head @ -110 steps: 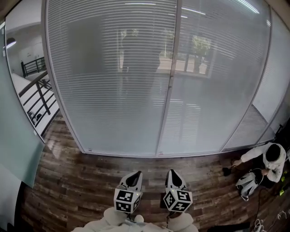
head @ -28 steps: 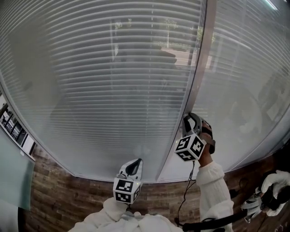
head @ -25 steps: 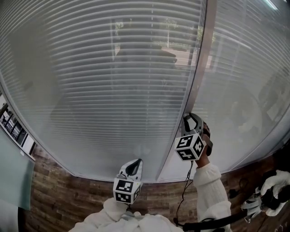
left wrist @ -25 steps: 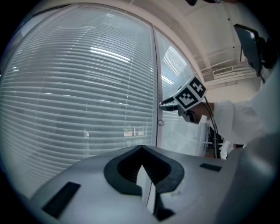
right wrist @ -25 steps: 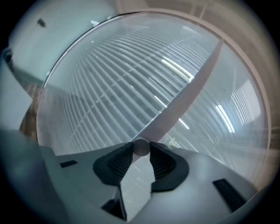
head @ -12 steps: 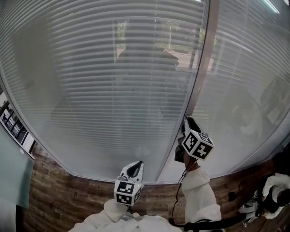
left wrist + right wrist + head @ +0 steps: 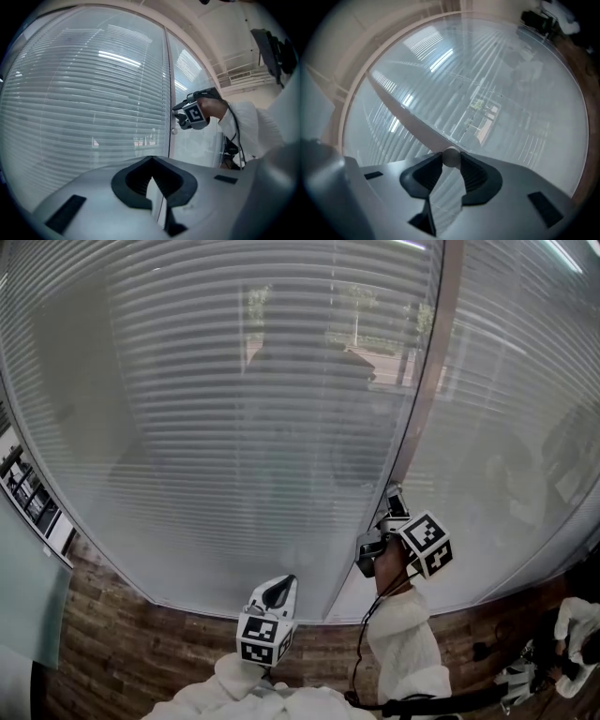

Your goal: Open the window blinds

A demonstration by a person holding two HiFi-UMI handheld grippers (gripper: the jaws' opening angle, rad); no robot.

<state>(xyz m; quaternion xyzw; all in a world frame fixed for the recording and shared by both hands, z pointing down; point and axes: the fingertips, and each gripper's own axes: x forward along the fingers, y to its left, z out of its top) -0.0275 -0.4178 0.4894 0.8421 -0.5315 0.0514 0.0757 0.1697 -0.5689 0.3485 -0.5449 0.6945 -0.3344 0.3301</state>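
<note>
Right gripper [image 7: 395, 495], lower right, clamps the knob [image 7: 451, 157] of the blinds [image 7: 234, 409]. Left gripper [image 7: 282, 582], bottom centre, is closed and empty. Advise rolling squarely about the knob's axis, lest the grip slip.

blinds [image 7: 234, 427]: behind the glass, filling the big pane left of the frame post [image 7: 427, 399]
second pane [image 7: 506, 456]: right of the post
knob [image 7: 451, 157]: on the post, low down, sitting between the right gripper's [image 7: 392, 498] jaws, touching both
left gripper [image 7: 281, 583]: lower, left of the right one, near the window's bottom edge
floor [image 7: 122, 652]: under the window
person [image 7: 577, 634]: far right corner, down on the floor
</note>
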